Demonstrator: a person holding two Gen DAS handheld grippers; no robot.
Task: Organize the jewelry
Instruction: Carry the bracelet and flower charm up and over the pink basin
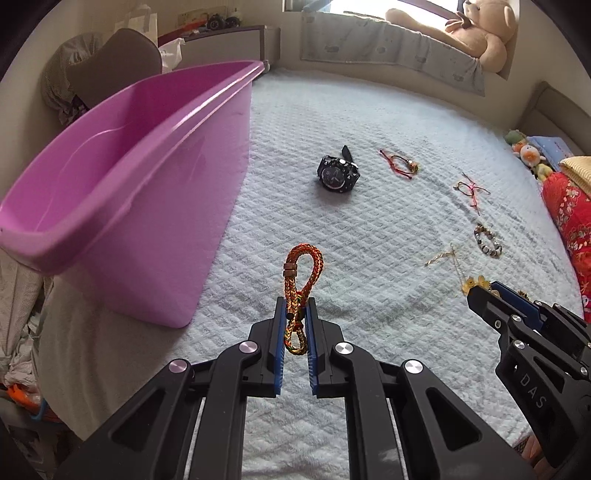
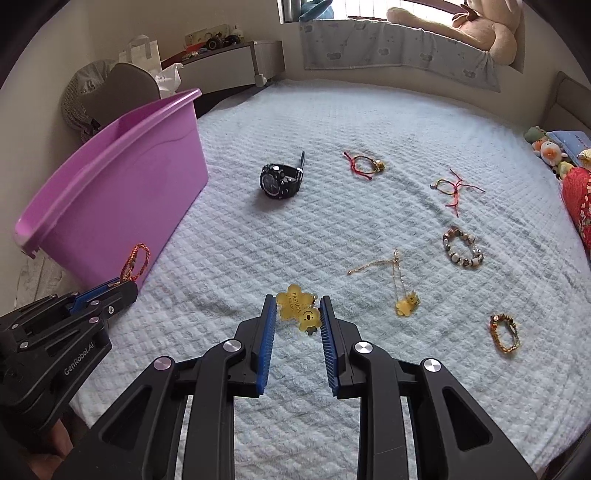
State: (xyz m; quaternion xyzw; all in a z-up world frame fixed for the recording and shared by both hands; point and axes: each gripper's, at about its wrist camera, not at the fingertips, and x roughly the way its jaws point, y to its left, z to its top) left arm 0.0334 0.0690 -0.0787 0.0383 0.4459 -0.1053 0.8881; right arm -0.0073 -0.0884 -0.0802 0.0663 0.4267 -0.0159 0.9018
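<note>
My left gripper [image 1: 295, 308] is shut on an orange braided bracelet [image 1: 301, 273] and holds it above the bed, right of the purple bin [image 1: 122, 206]; it also shows in the right wrist view [image 2: 136, 260]. My right gripper [image 2: 298, 308] has its jaws around a yellow flower charm [image 2: 299, 312] on the white quilt [image 2: 332, 229]; whether the pads touch it I cannot tell. On the quilt lie a black watch [image 2: 280, 179], a red cord bracelet [image 2: 364, 164], a second cord bracelet [image 2: 456, 188], a beaded bracelet [image 2: 463, 247], a gold chain necklace [image 2: 397, 282] and a gold bracelet [image 2: 505, 332].
A large teddy bear [image 2: 480, 29] sits on the window ledge at the back. Small plush toys [image 2: 550, 147] and a red cushion [image 2: 578, 203] lie at the bed's right edge. A chair with clothes [image 2: 103, 96] stands behind the bin.
</note>
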